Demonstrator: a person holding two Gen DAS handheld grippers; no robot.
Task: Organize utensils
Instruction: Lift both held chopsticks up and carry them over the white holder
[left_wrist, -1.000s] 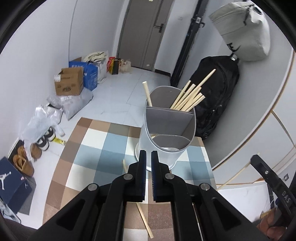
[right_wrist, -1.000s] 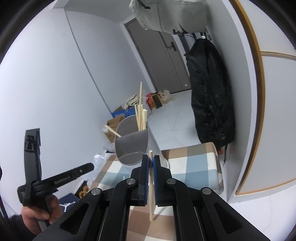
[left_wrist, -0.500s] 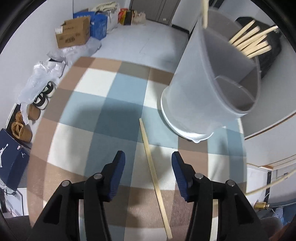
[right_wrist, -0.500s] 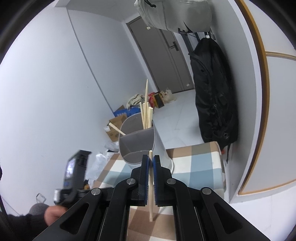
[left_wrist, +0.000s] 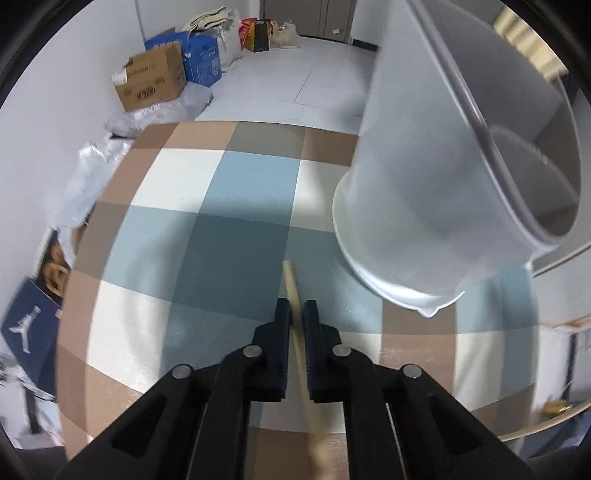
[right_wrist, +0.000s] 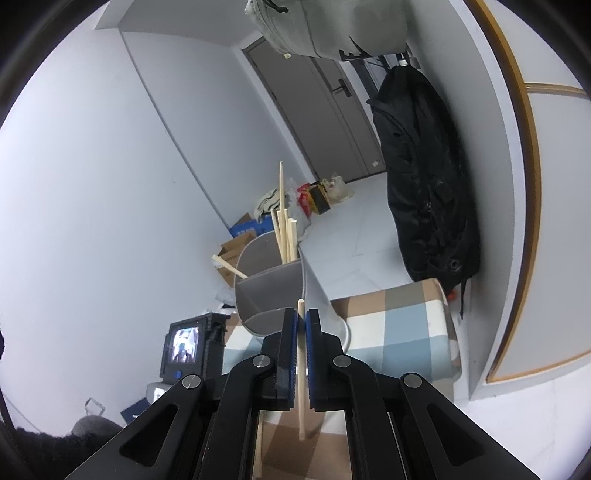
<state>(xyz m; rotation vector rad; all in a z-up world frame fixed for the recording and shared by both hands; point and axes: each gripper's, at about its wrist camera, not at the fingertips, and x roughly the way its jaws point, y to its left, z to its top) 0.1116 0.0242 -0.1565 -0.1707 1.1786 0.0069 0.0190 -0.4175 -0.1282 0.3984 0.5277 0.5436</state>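
Wooden chopstick (left_wrist: 291, 291) pinched by left gripper (left_wrist: 296, 308) | right gripper (right_wrist: 301, 317) pinching second chopstick (right_wrist: 301, 365) | box (left_wrist: 22, 328): Jumpman logo

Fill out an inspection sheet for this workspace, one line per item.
Surface: checkered cloth, brown, blue and white squares.
Job's things: grey divided holder with chopsticks standing in it; one chopstick on the cloth, another chopstick lifted.
Clutter: nothing seen on the cloth.
Grippers: left hand-held gripper closed around the lying chopstick; right hand-held gripper clamps the lifted one.
Cables: nothing seen.
Surroundings: cardboard boxes, black backpack, grey door.
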